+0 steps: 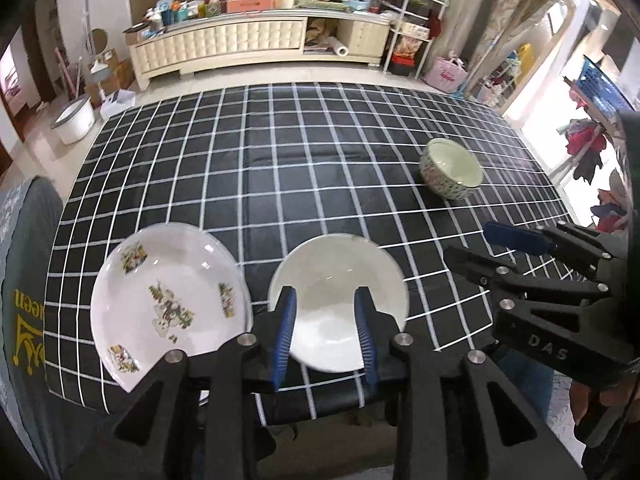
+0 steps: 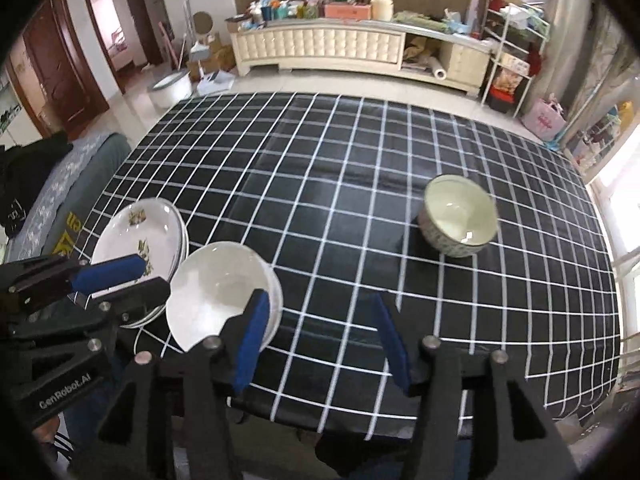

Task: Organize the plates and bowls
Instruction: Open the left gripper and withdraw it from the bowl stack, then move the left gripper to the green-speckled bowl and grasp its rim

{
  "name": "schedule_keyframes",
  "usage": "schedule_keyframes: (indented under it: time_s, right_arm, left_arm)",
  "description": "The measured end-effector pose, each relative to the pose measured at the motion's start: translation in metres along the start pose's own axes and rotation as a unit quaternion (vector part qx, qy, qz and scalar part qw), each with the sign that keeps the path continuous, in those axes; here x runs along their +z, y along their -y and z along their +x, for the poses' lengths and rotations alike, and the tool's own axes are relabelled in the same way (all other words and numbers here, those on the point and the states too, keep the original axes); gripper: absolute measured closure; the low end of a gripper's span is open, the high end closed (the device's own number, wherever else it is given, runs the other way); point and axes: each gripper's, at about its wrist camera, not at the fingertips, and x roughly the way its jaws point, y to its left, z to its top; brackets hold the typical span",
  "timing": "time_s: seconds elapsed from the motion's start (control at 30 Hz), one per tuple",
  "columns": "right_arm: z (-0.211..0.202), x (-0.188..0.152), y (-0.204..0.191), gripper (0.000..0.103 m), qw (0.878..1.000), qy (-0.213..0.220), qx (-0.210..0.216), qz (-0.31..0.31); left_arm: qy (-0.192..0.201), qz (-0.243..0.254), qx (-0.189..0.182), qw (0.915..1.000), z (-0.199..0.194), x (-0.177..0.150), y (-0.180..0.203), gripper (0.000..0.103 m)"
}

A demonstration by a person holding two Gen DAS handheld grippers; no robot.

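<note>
A floral plate (image 1: 168, 300) (image 2: 140, 236) lies at the near left of the checked table, seemingly on another plate. A plain white bowl (image 1: 340, 300) (image 2: 220, 292) sits right of it, apparently stacked on another. A patterned green-rimmed bowl (image 1: 452, 168) (image 2: 460, 216) stands alone at the right. My left gripper (image 1: 326, 336) is open and empty, hovering over the white bowl's near side. My right gripper (image 2: 320, 340) is open and empty above bare cloth, right of the white bowl. Each gripper shows in the other's view: right gripper (image 1: 500, 248), left gripper (image 2: 116, 276).
The black tablecloth with white grid (image 1: 320, 160) (image 2: 340, 160) covers the table; its near edge runs under the grippers. A grey chair back (image 1: 24, 280) stands at the left. A cluttered cream cabinet (image 1: 256, 44) lines the far wall.
</note>
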Motion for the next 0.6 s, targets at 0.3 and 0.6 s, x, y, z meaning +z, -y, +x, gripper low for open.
schedule_keyframes:
  time_s: [0.3,0.6]
  right_arm:
    - [-0.024,0.006,0.042,0.039,0.999,0.024,-0.015,0.021]
    - [-0.034,0.015,0.091,0.037,0.998,0.04,-0.021,0.045]
  left_arm:
    - [0.026,0.044,-0.012,0.9986,-0.013,0.029,0.047,0.075]
    - [0.038,0.062,-0.006,0.9974,-0.009,0.06,0.083,0.066]
